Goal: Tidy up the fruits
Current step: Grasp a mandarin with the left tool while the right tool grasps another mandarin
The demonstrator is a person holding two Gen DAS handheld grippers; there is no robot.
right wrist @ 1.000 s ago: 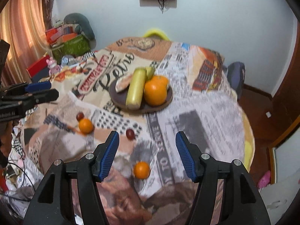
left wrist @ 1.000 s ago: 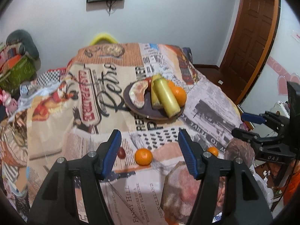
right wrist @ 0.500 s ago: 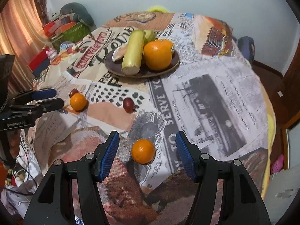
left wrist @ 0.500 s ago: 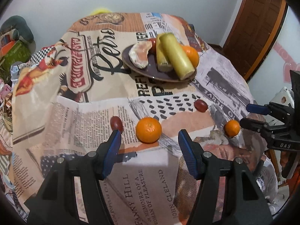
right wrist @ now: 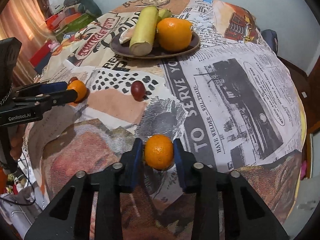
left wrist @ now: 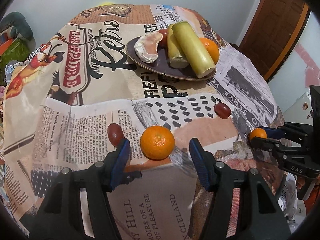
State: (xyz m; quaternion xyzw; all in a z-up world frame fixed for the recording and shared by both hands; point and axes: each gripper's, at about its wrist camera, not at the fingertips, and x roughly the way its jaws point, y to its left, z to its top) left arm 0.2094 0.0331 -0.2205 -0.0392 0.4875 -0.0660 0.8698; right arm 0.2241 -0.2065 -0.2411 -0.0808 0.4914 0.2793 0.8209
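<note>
Right gripper (right wrist: 158,153) angled down at the cloth (right wrist: 230,92), jaws just closed onto a mandarin (right wrist: 159,152), left gripper (left wrist: 158,146) tilted down, jaws apart around another mandarin (left wrist: 157,142), untouched.

Changes: your right gripper (right wrist: 158,155) sinks, its jaws just closing onto a small orange (right wrist: 159,154), apparently touching. Your left gripper (left wrist: 159,149) lowers around another orange (left wrist: 157,145).

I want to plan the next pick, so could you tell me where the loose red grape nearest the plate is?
In the right wrist view the red grape lies on the tablecloth, left of centre, below the plate.
</note>
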